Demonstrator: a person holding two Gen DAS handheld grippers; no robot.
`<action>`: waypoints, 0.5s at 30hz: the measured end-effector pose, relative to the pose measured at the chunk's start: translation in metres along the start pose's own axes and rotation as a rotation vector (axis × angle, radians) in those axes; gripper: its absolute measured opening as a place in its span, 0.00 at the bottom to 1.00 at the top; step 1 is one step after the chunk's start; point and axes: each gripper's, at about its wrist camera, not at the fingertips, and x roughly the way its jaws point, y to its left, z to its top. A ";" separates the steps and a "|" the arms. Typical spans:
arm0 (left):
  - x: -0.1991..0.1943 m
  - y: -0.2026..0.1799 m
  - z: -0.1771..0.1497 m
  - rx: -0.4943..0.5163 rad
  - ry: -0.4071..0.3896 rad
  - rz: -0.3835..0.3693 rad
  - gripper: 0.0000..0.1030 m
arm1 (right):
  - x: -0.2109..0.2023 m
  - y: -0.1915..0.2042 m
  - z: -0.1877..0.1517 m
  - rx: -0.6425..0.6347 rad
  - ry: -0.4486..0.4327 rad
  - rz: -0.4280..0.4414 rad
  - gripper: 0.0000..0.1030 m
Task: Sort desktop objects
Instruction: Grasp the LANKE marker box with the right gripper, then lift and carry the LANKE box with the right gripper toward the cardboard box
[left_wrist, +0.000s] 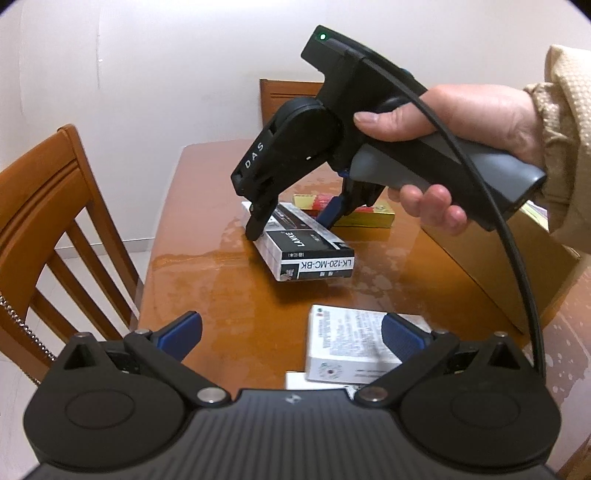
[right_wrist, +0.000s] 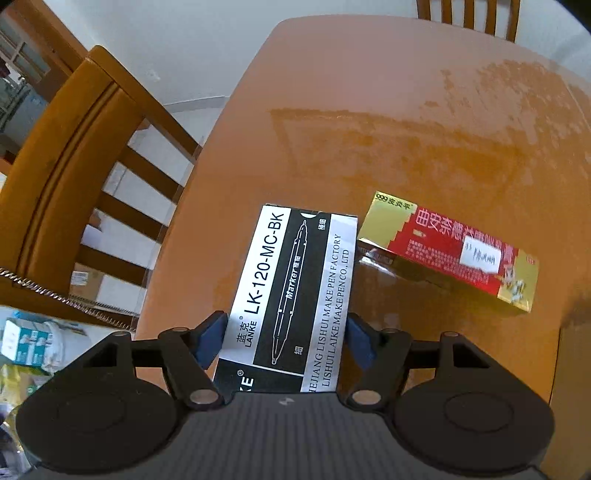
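Blue-padded right gripper (right_wrist: 284, 341) pinches marker box (right_wrist: 291, 288); only left view shows left gripper (left_wrist: 291, 332) spread.

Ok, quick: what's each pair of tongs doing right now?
Left tongs: open, holding nothing.
Right tongs: closed on the marker box.

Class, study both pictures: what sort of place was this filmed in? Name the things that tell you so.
Probably a dining area in a home. A glossy wooden table has matching slatted wooden chairs drawn up to it, with plain white walls behind. Small household cartons lie on it: a marker box and a red-and-gold medicine box.
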 end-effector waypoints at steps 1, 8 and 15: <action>0.001 -0.002 0.001 0.005 0.002 -0.004 1.00 | -0.004 -0.002 -0.003 0.001 0.002 0.009 0.72; 0.007 -0.023 0.007 0.057 0.010 -0.049 1.00 | -0.034 -0.018 -0.027 -0.019 0.011 0.033 0.71; 0.012 -0.042 0.003 0.098 0.025 -0.080 1.00 | -0.030 -0.022 -0.053 -0.115 0.068 -0.047 0.70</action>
